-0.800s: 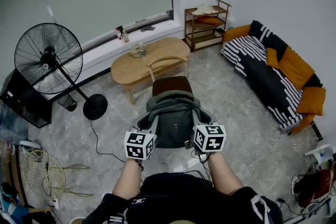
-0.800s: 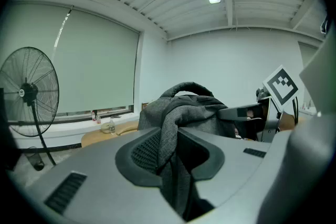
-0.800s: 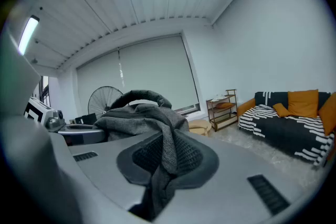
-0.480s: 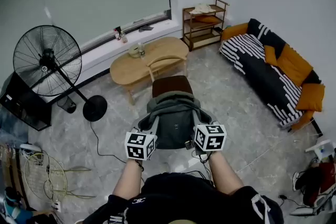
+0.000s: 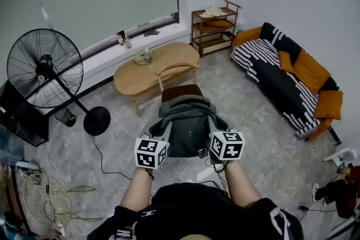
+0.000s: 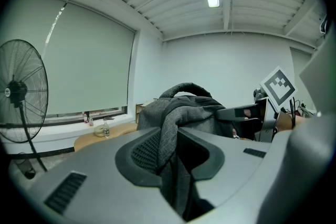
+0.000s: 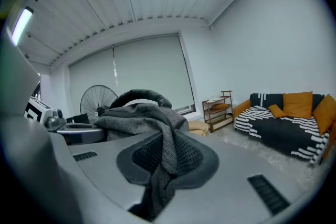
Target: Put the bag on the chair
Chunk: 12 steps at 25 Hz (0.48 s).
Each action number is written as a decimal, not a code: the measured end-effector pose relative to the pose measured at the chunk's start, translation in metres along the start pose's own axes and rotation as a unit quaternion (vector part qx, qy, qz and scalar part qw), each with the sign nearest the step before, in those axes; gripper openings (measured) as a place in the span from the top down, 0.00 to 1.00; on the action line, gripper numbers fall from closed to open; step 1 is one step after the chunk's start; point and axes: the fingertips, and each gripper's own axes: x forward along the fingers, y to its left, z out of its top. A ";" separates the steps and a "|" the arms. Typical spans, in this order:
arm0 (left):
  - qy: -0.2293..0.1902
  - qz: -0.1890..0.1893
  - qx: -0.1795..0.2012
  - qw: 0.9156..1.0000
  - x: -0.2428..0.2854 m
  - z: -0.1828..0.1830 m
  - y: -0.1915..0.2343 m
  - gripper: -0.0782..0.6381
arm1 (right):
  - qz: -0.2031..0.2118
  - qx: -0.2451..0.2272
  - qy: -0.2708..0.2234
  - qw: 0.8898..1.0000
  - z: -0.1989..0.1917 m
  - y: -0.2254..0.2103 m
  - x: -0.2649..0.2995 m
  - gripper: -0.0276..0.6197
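Grey tiled floor (image 5: 253, 121) spread under a pale-walled room. The left gripper (image 6: 169, 157) had its jaws pinched on a fold of the grey bag (image 6: 181, 113), the cloth running down between the ribbed pads. The right gripper (image 7: 160, 162) clamped another fold of it the same way. From the head view the bag hung between the two, its inside not showing. Its far edge overlapped the brown seat of the chair (image 5: 181, 91); whether it touched the seat could not be told. Just beyond the chair stood a wooden table (image 5: 130, 77) with a bottle (image 5: 147, 55) on it. A standing fan (image 5: 42, 67) was off to the left. A shelf (image 5: 216, 36) against the wall bore a pale thing and an orange one. A striped sofa (image 5: 253, 56) with orange cushions lay to the right.
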 end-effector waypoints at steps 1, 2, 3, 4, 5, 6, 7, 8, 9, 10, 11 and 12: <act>-0.002 -0.004 0.001 1.000 0.002 0.001 0.007 0.76 | -0.004 -0.001 -0.002 1.000 0.001 0.004 0.005 0.86; -0.005 -0.009 0.003 1.000 0.003 0.002 0.014 0.76 | -0.009 -0.001 -0.004 1.000 0.002 0.008 0.010 0.86; -0.007 -0.015 0.005 1.000 0.003 0.004 0.022 0.76 | -0.014 0.000 -0.007 1.000 0.004 0.013 0.015 0.86; -0.010 -0.020 0.007 1.000 0.004 0.006 0.029 0.76 | -0.019 0.001 -0.010 1.000 0.006 0.017 0.019 0.86; -0.012 -0.026 0.009 1.000 0.006 0.009 0.037 0.76 | -0.025 0.003 -0.013 1.000 0.009 0.022 0.024 0.86; -0.015 -0.031 0.011 0.999 0.007 0.013 0.044 0.76 | -0.030 0.005 -0.017 0.999 0.012 0.025 0.029 0.86; -0.017 -0.036 0.013 0.999 0.009 0.016 0.051 0.76 | -0.034 0.006 -0.021 0.999 0.015 0.029 0.034 0.86; -0.019 -0.041 0.014 0.999 0.010 0.018 0.057 0.76 | -0.037 0.007 -0.024 0.999 0.017 0.032 0.038 0.86; -0.021 -0.045 0.016 0.999 0.011 0.020 0.062 0.76 | -0.040 0.008 -0.027 0.999 0.018 0.036 0.041 0.86; -0.022 -0.048 0.019 0.998 0.011 0.021 0.067 0.76 | -0.043 0.009 -0.028 0.999 0.019 0.039 0.043 0.86; -0.022 -0.050 0.022 0.998 0.011 0.022 0.072 0.76 | -0.045 0.011 -0.029 0.999 0.019 0.043 0.046 0.86; -0.022 -0.053 0.025 0.998 0.013 0.023 0.076 0.76 | -0.048 0.013 -0.028 0.998 0.019 0.045 0.048 0.86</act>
